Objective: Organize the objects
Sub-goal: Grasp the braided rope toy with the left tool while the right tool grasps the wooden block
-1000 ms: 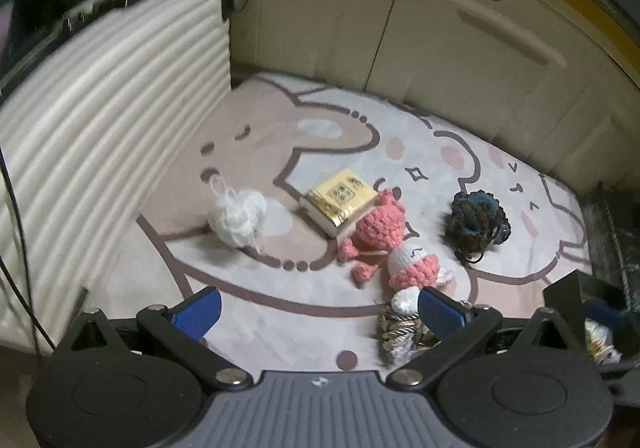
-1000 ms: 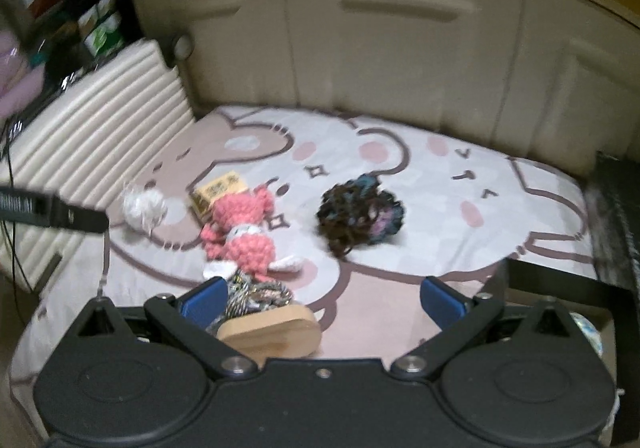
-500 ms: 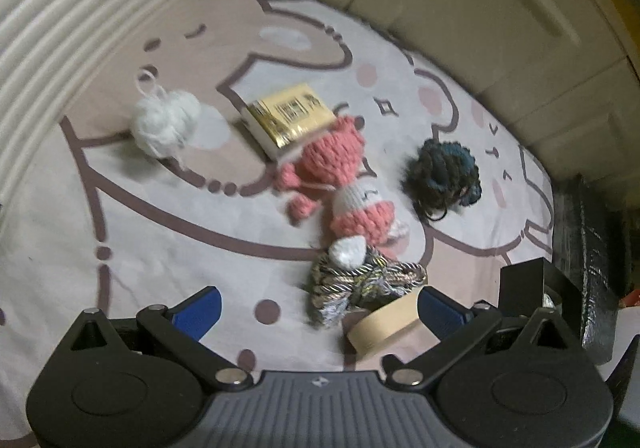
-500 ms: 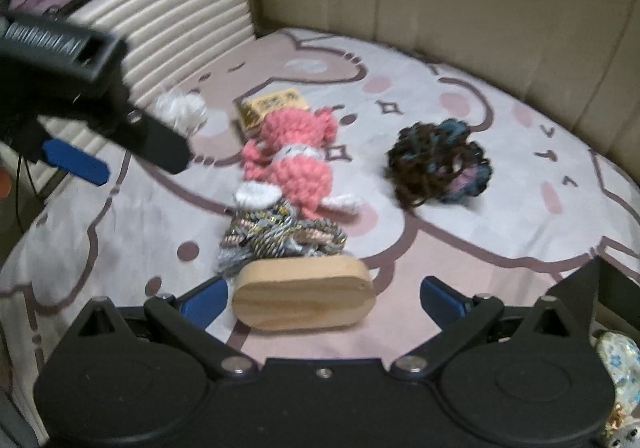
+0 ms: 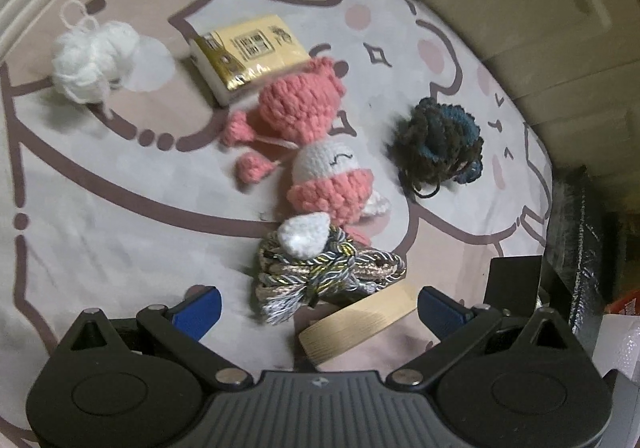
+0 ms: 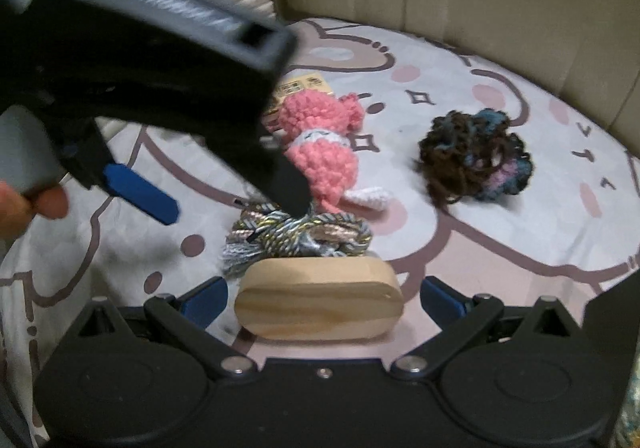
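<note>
Landmark: pink crochet doll (image 5: 316, 151), lying on the cartoon-print mat (image 5: 100, 232).

- Left gripper (image 5: 320, 308) spread wide, nothing between its blue fingertips (image 5: 200, 312). It hangs over the braided cord bundle (image 5: 328, 268), which touches the doll's lower end on the camera side.
- Oval wooden block (image 5: 356, 324) sits just past the cord bundle, on the side away from the doll, touching it.
- Right gripper (image 6: 322, 298) also wide open, holding nothing — the wooden block (image 6: 318, 302) lies between its fingers, no contact visible.
- Yellow packet (image 5: 248, 55) rests against the doll's head end.
- White yarn ball (image 5: 92, 59) is beyond the packet, well apart from the doll.
- Dark blue-brown yarn ball (image 5: 438, 145) lies near the doll on its opposite side, apart.
- Right view: the left gripper (image 6: 224, 199) comes in from the left, one fingertip over the cord bundle (image 6: 300, 236) — contact unclear, blurred.
</note>
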`<state>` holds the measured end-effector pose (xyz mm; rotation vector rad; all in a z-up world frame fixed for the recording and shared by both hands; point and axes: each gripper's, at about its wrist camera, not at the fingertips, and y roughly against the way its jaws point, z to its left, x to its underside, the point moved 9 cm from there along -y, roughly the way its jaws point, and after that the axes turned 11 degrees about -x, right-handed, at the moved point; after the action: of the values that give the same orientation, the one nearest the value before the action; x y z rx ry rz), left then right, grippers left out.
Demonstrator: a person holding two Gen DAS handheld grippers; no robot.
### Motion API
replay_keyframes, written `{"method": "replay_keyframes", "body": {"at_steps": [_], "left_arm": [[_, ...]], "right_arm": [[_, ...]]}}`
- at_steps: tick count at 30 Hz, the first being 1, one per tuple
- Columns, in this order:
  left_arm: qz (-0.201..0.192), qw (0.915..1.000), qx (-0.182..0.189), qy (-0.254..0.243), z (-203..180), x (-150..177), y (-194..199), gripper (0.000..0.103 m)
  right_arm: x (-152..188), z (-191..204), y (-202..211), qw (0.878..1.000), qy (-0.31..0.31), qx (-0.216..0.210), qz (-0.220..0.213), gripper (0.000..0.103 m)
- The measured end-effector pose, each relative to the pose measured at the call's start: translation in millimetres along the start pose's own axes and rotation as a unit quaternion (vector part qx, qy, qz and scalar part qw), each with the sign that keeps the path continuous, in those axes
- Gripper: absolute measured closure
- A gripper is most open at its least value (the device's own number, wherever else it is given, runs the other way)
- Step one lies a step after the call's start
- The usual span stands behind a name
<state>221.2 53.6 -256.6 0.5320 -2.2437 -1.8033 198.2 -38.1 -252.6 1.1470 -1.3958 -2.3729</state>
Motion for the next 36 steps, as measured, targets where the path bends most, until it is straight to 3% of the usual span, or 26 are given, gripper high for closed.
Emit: {"method": "replay_keyframes", "body": {"at_steps": [5, 7, 9, 12, 22, 30, 36], "left_arm": [[0.010, 0.9999, -0.009, -0.007, -11, -2, -14, 0.000], [0.012, 0.9998, -0.011, -0.008, -14, -3, -18, 0.000], [0.016, 0.9998, -0.012, -0.005, -17, -4, -22, 0.000], [0.018, 0.9996, -0.019, -0.004, -21, -5, -26, 0.000], [0.015, 0.9960, -0.084, -0.025, -24, -1, -40, 0.006], [0.001, 0.9924, -0.113, -0.048, -27, 0, -38, 0.016], [0.000, 0.9926, -0.111, -0.049, -22, 0, -33, 0.020]], "right_arm": [[2, -6, -6, 1.000, 0.010, 0.000, -0.002, 0.000], [1, -10, -6, 1.000, -0.004, -0.014, -0.003, 0.001], [2, -12, -7, 0.999, -0.023, -0.036, 0.004, 0.009], [3, -15, -5, 0.998, -0.040, -0.046, 0.014, 0.009], [16, -28, 15, 0.989, -0.110, -0.068, 0.069, 0.009], [40, -44, 19, 0.982, -0.139, -0.045, 0.116, 0.009], [37, -53, 16, 0.986, -0.142, -0.014, 0.091, 0.009]]}}
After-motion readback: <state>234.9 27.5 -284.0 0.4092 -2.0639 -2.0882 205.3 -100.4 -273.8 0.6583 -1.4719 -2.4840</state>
